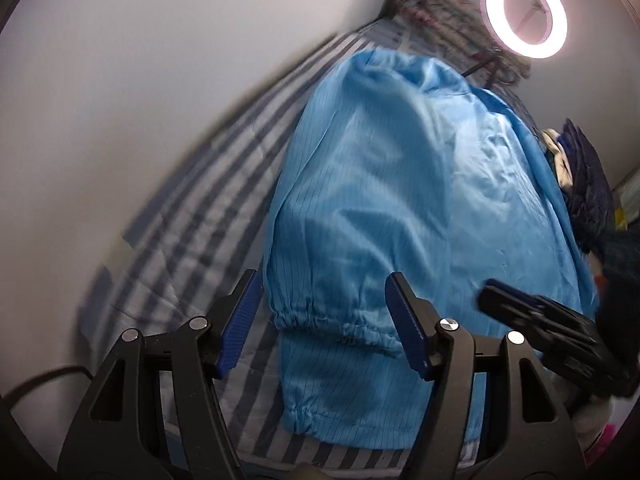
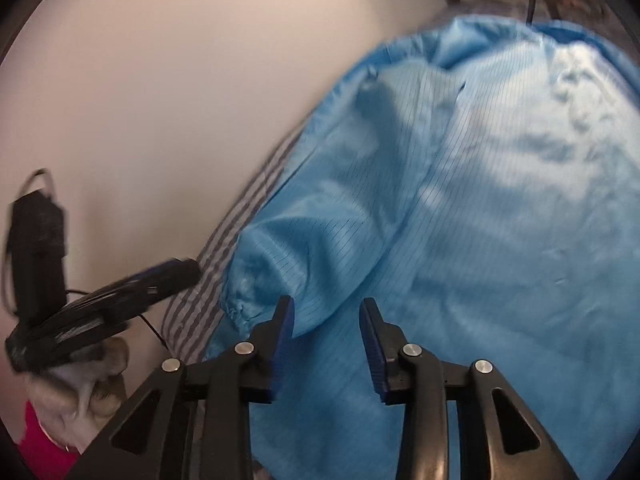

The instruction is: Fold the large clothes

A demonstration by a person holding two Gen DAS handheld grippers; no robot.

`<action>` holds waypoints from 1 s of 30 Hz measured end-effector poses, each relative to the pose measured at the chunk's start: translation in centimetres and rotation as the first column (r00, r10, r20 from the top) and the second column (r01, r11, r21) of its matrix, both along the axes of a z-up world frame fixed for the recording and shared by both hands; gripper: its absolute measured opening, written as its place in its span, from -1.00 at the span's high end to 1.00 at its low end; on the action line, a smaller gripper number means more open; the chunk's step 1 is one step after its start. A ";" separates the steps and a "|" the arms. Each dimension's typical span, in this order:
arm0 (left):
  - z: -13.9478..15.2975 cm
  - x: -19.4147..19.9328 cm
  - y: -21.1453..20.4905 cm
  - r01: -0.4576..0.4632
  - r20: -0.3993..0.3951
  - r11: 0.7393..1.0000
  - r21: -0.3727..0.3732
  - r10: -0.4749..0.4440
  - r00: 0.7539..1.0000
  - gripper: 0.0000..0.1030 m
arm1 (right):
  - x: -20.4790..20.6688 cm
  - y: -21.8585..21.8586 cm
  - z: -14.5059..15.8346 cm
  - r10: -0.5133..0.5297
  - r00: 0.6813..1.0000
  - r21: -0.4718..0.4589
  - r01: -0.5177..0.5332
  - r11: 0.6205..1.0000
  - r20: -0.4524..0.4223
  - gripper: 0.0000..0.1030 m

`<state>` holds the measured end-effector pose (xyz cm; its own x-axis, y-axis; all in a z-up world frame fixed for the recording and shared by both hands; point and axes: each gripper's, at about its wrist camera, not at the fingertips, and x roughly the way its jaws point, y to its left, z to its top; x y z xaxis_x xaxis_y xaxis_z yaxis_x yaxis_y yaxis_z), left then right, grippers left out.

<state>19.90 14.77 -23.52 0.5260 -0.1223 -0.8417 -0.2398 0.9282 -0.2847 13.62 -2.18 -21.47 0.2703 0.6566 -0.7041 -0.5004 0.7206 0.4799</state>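
Downward-tilted, both tongs, left tongs (image 1: pixel 324 320) and right tongs (image 2: pixel 326 342), spread above blue garment (image 1: pixel 400 184).

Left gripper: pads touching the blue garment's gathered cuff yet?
Apart. The left wrist view shows the left gripper with jaws open on either side of the cuff of the blue garment, striped sheet visible between the left pad and the fabric.

1. My ring light (image 1: pixel 526 14) glares white at top right of the left view.
2. Fisheye bends both views' edges into dark corners.
3. Motion blur smears my blue garment (image 2: pixel 460 200).
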 end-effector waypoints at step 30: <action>5.6 0.0 1.4 -0.041 0.233 0.999 0.022 0.035 0.972 0.96 | 2.3 6.0 -4.6 0.157 0.987 0.034 -0.156 0.987 -0.031 0.62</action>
